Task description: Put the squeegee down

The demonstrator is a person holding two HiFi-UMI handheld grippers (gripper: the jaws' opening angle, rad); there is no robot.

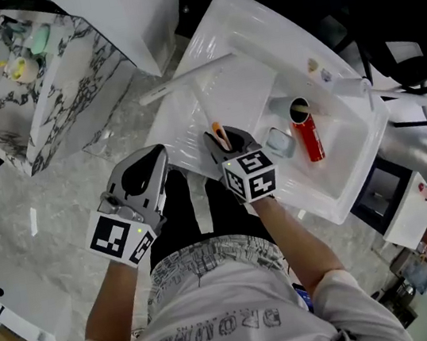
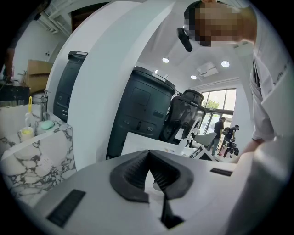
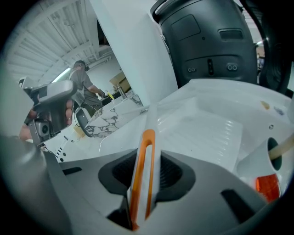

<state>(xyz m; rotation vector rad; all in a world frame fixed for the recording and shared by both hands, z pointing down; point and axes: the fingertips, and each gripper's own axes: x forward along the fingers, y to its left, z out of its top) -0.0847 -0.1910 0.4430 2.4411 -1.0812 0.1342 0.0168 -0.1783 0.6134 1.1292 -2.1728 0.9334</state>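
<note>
Right arm: stretched out in front of the body, with the right tool [image 1: 223,141] tipped down over the white sink [image 1: 253,15].
Right tool: narrow, its pads squeezing the handle of the squeegee [image 3: 142,183].
Squeegee: it sticks out past the right tool's tip, over the ribbed part of the sink. I cannot tell if it touches the sink.
Left arm: bent in near the body, with the left tool [image 1: 147,170] just beside the right tool, on its left.
Left tool: its pads meet at the tips, with nothing between them.
Head view only: the long white blade [image 1: 187,78] well ahead of the right tool, and a red can [image 1: 310,138] in the sink to that tool's right.
Right tool view only: the handle's orange loop between the pads.
Left tool view only: people far ahead of the left tool, by bright windows.
</note>
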